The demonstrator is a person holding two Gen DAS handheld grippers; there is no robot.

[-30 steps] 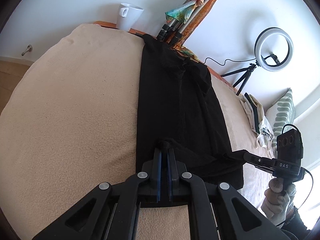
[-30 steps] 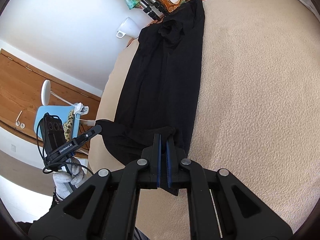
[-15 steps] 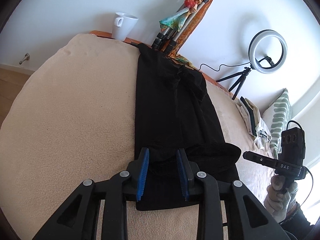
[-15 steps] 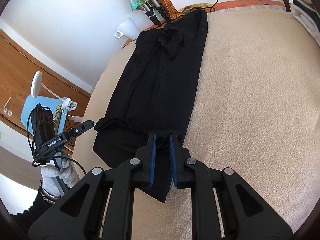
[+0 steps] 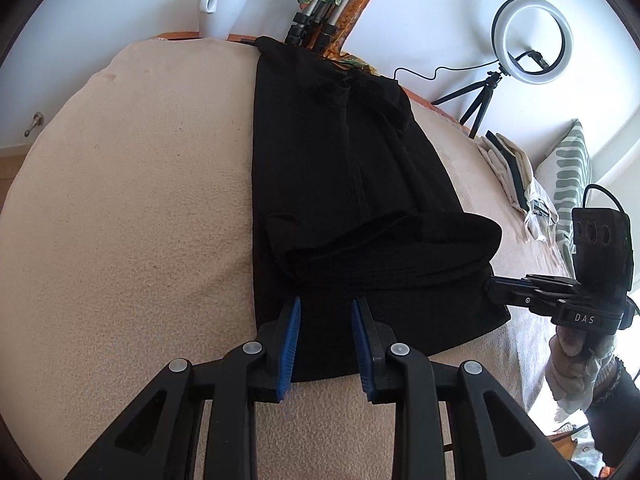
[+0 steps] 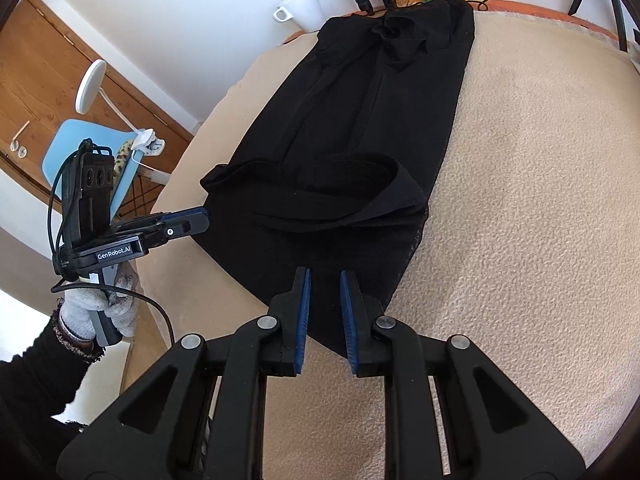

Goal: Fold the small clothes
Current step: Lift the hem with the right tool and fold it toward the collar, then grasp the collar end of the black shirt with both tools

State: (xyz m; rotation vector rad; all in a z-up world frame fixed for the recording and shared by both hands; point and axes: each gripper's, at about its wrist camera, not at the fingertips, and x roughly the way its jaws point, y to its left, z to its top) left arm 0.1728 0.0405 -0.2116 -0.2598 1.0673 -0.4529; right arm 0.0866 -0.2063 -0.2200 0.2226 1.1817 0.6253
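A long black garment (image 5: 344, 168) lies lengthwise on a beige blanket (image 5: 140, 200); it also shows in the right wrist view (image 6: 360, 128). Its near end is turned over into a loose fold (image 5: 384, 248), also in the right wrist view (image 6: 332, 196). My left gripper (image 5: 325, 308) is open and empty over the garment's near left edge; seen from the right wrist it sits at the left (image 6: 196, 220). My right gripper (image 6: 324, 280) is open and empty over the near right edge; from the left wrist it sits at the right (image 5: 496, 288).
A white mug (image 5: 222, 12) and tripod legs (image 5: 312, 28) stand at the far edge. A ring light (image 5: 528, 36), folded cloths (image 5: 516, 172) and a striped pillow (image 5: 572, 176) are to the right. A blue chair (image 6: 80, 144) and wooden door are left of the bed.
Both grippers were shut on the garment's near end a second ago. They opened, let go of the cloth and drew back; the turned-over fold now lies on the garment.
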